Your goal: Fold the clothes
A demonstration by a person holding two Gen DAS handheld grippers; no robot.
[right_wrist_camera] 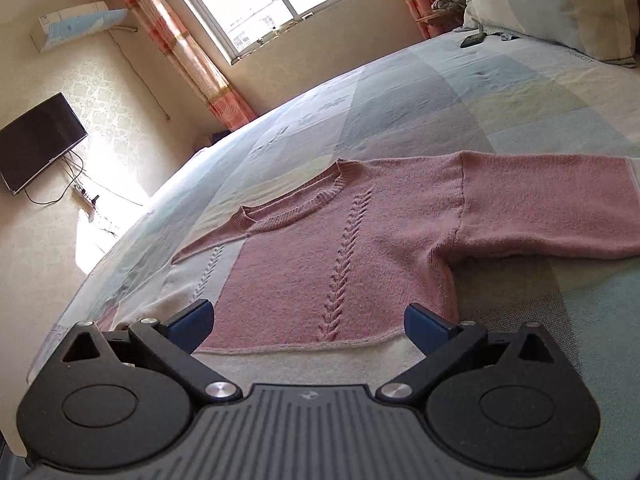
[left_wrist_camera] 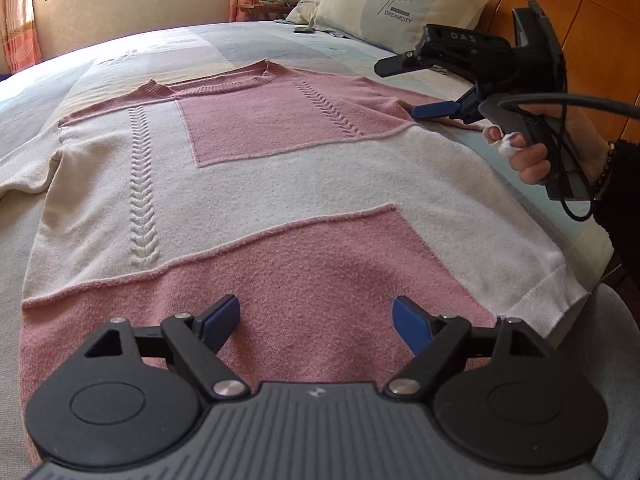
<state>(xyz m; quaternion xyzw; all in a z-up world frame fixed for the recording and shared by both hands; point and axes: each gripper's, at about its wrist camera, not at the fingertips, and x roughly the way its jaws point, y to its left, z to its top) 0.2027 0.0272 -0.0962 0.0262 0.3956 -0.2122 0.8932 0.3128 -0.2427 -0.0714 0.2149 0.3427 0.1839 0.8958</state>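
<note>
A pink and cream knit sweater [left_wrist_camera: 256, 184] lies flat, face up, on the bed, neckline toward the window. My left gripper [left_wrist_camera: 316, 322] is open and empty over the pink hem band. My right gripper [right_wrist_camera: 308, 322] is open and empty above the sweater's upper chest; in the left wrist view it [left_wrist_camera: 400, 88] hovers beside the sweater's right shoulder. The pink right sleeve [right_wrist_camera: 552, 216] stretches out sideways in the right wrist view. The cream left sleeve [left_wrist_camera: 24, 172] lies at the left edge.
The bed has a pastel patchwork cover [right_wrist_camera: 440, 92]. A pillow [left_wrist_camera: 400, 0] leans on the wooden headboard [left_wrist_camera: 592, 32]. A dark remote [right_wrist_camera: 472, 40] lies near the pillow. A window [right_wrist_camera: 272, 0], curtains and a wall TV [right_wrist_camera: 36, 140] are behind.
</note>
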